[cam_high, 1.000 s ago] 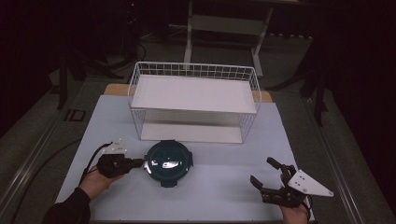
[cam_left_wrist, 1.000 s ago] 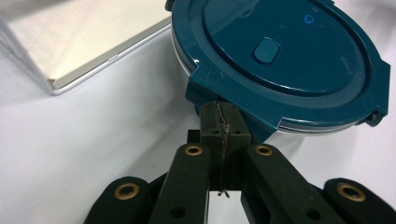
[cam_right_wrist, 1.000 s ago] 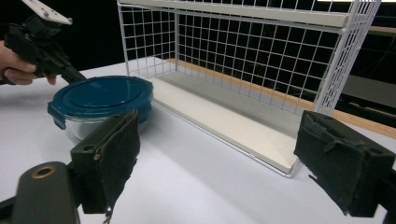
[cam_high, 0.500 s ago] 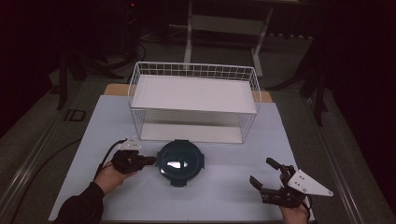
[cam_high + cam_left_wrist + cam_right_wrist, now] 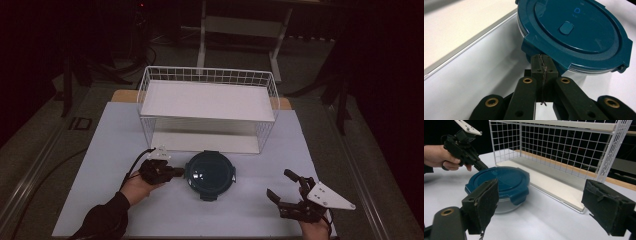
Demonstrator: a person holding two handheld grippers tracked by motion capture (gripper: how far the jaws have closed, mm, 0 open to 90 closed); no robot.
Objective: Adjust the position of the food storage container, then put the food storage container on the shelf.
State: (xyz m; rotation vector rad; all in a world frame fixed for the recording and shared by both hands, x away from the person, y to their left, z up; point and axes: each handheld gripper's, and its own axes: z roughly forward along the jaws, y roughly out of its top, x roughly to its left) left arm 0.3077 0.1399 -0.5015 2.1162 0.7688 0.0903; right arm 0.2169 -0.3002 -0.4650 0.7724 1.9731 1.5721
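Teal round plastic container with a clip lid (image 5: 210,174) sits on the white table (image 5: 110,150), just before the white wire basket shelf (image 5: 207,107). Left hand-held gripper (image 5: 541,65) has its jaws together, tips touching the lid's clip. Right hand-held gripper (image 5: 289,192) rests apart, jaws wide.

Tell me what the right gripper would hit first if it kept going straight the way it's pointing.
Probably the blue container. The right gripper points up and left toward it, jaws wide apart, with bare table between. Depth is hard to judge.
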